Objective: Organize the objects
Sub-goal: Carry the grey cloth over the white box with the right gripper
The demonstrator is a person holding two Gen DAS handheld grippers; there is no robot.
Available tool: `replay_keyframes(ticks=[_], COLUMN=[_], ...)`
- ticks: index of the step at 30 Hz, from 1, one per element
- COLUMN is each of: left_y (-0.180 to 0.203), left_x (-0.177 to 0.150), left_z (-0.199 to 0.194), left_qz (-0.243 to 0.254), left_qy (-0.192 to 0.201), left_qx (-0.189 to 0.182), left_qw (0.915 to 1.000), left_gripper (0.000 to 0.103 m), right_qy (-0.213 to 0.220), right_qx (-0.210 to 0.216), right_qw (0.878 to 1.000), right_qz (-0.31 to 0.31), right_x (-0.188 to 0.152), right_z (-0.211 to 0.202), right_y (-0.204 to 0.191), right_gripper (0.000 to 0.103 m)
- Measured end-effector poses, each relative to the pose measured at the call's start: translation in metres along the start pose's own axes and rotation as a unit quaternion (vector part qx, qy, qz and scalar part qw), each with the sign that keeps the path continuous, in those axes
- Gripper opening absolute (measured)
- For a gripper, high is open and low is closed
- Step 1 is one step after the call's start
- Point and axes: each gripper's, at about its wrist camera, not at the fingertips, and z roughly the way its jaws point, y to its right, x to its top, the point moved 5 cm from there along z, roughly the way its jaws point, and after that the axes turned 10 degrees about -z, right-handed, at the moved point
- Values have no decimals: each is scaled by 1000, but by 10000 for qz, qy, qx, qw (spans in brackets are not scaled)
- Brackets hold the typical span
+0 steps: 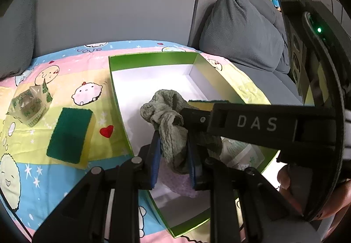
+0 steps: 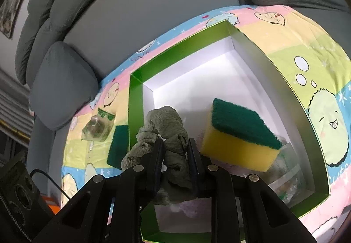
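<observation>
A green box (image 1: 153, 59) with a white inside stands open on the cartoon bedsheet. Both grippers pinch one crumpled grey-green cloth (image 1: 169, 111) above the box. My left gripper (image 1: 173, 144) is shut on its lower part. My right gripper (image 2: 174, 150) is shut on the same cloth (image 2: 164, 124); its body crosses the left wrist view from the right. A yellow sponge with a green pad (image 2: 241, 131) lies in the box. A second sponge (image 1: 69, 135) and a clear wrapped packet (image 1: 28, 109) lie on the sheet left of the box.
A pink cloth (image 1: 177, 183) and a plastic-wrapped item (image 1: 243, 153) lie in the box's near end. A grey sofa back (image 1: 114, 12) and cushion (image 1: 241, 32) rise behind the sheet. A hand (image 1: 285, 179) holds the right gripper.
</observation>
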Motion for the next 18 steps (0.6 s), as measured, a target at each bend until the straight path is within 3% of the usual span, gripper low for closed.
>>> replay_keyframes(ticks=[18], left_y=[-3], left_x=[-8], left_z=[13], left_qz=[-32], left_qy=[-245], left_qx=[42], left_qw=[9997], left_gripper=[19], right_qy=[-119], right_qx=[-319], right_qw=[9994], right_qz=[41], right_x=[-1], right_z=[8], right_y=[8], right_gripper=[25])
